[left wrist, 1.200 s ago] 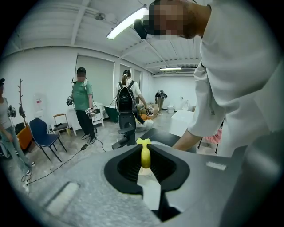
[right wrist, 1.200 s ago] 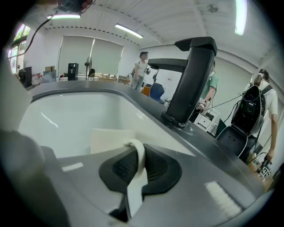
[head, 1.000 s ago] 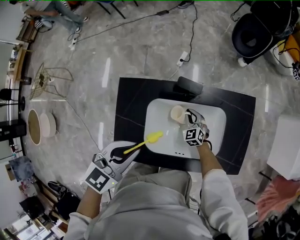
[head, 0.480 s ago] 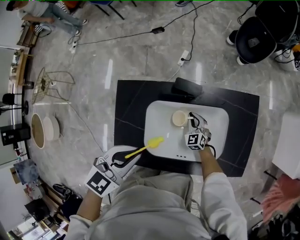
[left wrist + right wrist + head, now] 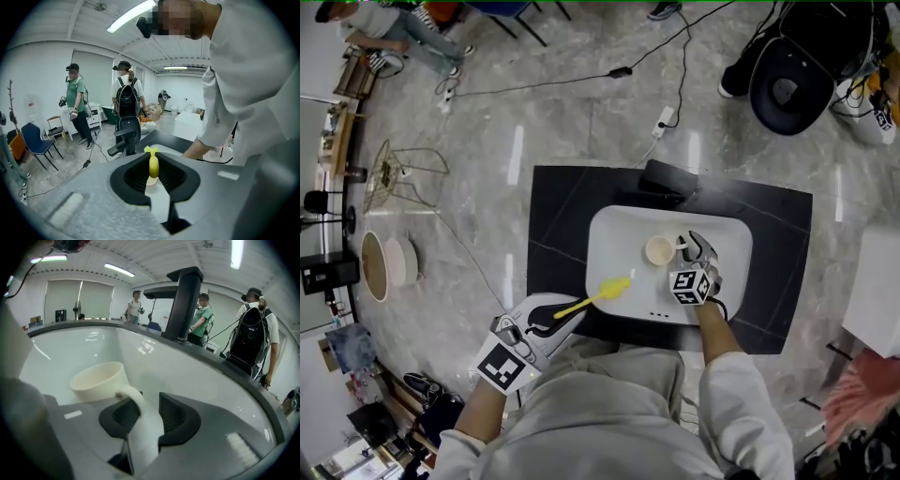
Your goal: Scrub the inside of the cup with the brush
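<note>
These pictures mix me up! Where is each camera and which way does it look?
Head view: on the person's head, looking down at the sink; left gripper, right gripper and arms show.
Left gripper view: on that gripper, looking along jaws shut on the brush into the room; a sleeve shows.
Right gripper view: on that gripper, looking across the sink at the cup, handle between opening jaws.
Shared: head and right gripper views both show the cup.

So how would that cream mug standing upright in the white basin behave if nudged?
Probably stiff and breakable: the cream mug looks like thick glazed ceramic. Likely stable, being squat and upright on the white basin floor, though it may slide on that glossy surface. Its side handle may make it pivot.
</note>
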Available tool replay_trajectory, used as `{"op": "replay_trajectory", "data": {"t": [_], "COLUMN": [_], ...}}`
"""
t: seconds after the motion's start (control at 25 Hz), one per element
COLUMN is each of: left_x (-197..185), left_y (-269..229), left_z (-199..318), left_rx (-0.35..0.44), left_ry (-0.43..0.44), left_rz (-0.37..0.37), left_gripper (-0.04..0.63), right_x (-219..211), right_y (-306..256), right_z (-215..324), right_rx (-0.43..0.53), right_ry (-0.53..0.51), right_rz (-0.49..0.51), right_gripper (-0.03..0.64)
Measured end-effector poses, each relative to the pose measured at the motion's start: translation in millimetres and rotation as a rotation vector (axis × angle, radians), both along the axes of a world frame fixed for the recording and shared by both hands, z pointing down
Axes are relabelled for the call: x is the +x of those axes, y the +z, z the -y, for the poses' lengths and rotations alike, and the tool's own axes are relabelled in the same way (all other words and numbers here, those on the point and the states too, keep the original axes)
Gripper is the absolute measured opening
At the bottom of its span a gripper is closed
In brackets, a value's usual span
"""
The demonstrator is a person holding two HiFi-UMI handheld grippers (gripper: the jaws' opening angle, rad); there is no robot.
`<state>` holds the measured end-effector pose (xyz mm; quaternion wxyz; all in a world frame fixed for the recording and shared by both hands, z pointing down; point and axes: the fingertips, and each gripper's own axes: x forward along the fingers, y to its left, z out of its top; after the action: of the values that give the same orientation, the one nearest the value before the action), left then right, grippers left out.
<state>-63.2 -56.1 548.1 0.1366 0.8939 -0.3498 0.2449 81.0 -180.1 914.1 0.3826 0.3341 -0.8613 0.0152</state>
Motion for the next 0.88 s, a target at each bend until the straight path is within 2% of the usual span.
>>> {"op": "replay_trajectory", "data": {"t": [0.2, 0.32, 0.44, 0.56, 0.64, 0.88], "left_x": [2, 3, 2, -2, -5, -6], "left_y": [-2, -4, -7, -7, -6, -7], "left_z": [-1, -3, -4, -7, -8, -8], "left_rx": [0.004, 0.001, 0.009, 0.012, 0.009, 0.018], "left_ry": [-0.002, -0.002, -0.003, -0.013, -0.022, -0.02], "left_rz": [-0.006, -0.011, -0.013, -0.018, -0.023, -0.034], "left_gripper": [0.038, 0.038, 0.038, 0.038, 0.038, 0.038], "right_x": [-7, -9, -6, -10, -10, 8], "right_y": [8, 3, -1, -2, 0, 3], "right_z": [6, 11, 13, 6, 1, -4], "right_rx": [-0.209, -0.291, -0.329, -0.34, -0.343, -0.376], "right_ry": [0.061, 0.142, 0.186, 0.093, 0.035, 0.042], "right_rz": [-0.185, -0.207, -0.204, -0.225, -0.244, -0.226], "right_gripper": [0.105, 0.104, 0.098, 0.038, 0.048, 0.046]}}
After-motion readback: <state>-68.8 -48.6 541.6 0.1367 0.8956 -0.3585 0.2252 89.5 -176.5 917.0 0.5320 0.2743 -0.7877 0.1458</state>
